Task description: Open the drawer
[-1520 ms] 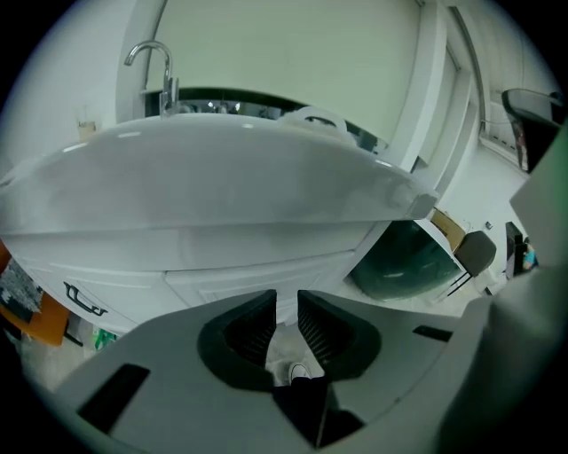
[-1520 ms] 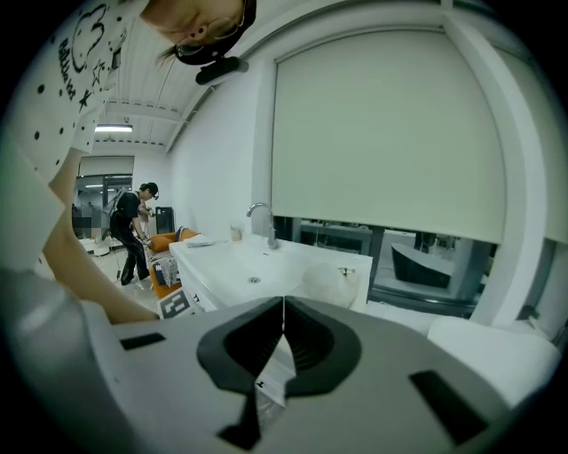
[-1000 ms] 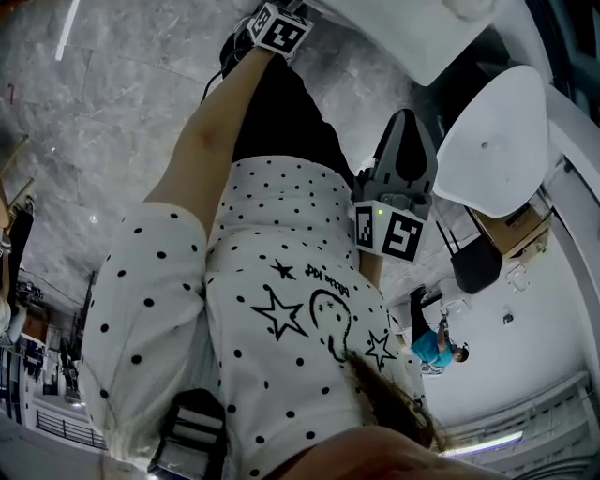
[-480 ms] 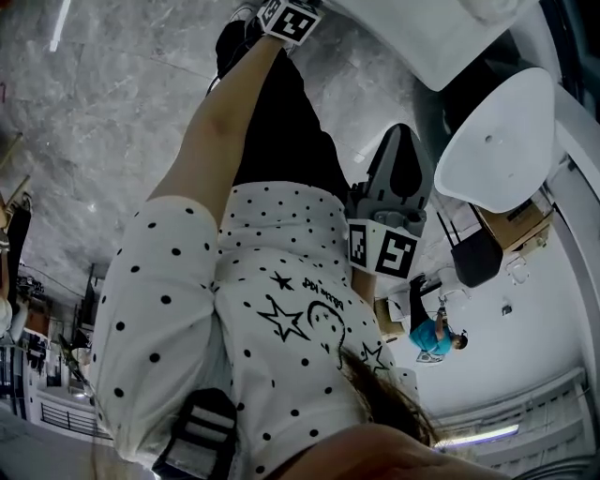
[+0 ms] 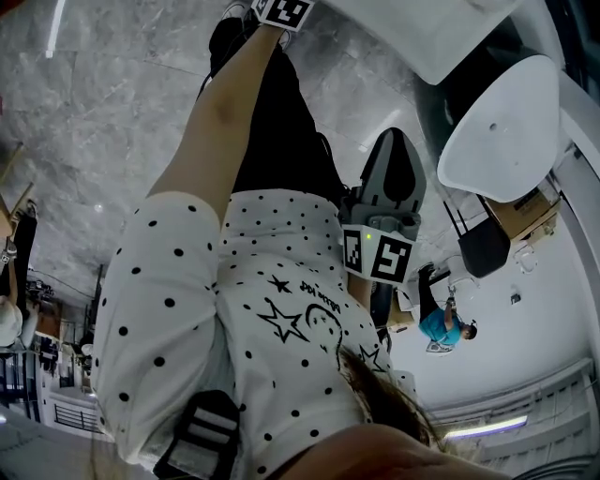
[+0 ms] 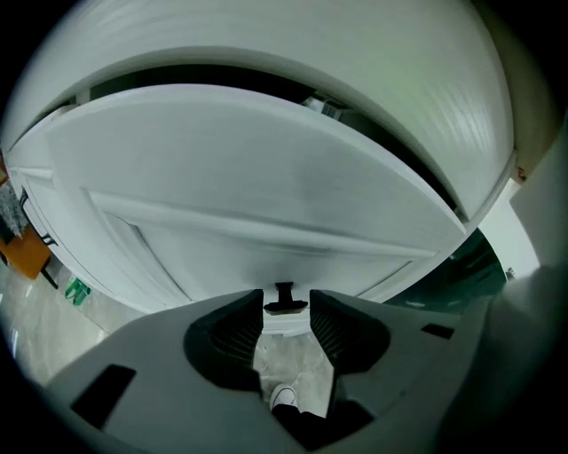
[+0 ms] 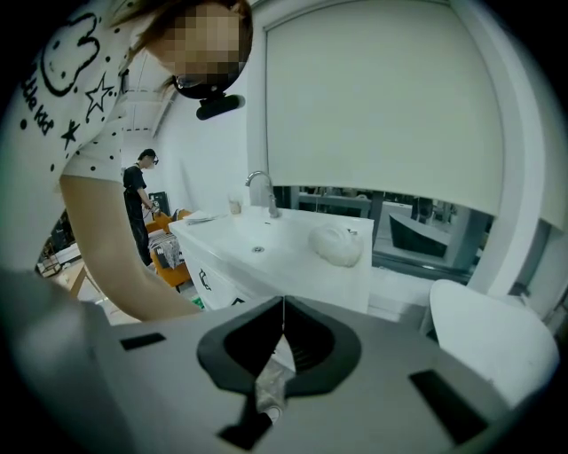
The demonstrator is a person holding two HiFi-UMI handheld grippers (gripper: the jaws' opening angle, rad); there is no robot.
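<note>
A white drawer front [image 6: 266, 177] fills the left gripper view, with a small black handle [image 6: 285, 306] low in the middle. My left gripper [image 6: 286, 298] has its jaws on either side of that handle. They have just been opening and the pads stand clear of it. In the head view only its marker cube [image 5: 284, 11] shows, at the top edge by the white cabinet [image 5: 422, 28]. My right gripper [image 5: 398, 136] hangs beside my hip. In the right gripper view its tips [image 7: 282, 309] are shut together on nothing.
A white round chair [image 5: 502, 131] stands right of the cabinet. The right gripper view looks at a white vanity top [image 7: 266, 239] with a faucet [image 7: 259, 186] and a pale bundle [image 7: 337, 244]. A person [image 5: 441, 328] stands behind on the marble floor [image 5: 103, 122].
The left gripper's marker cube has slid up to the head view's top edge. The right gripper and its cube have shifted slightly down and left in that view.
</note>
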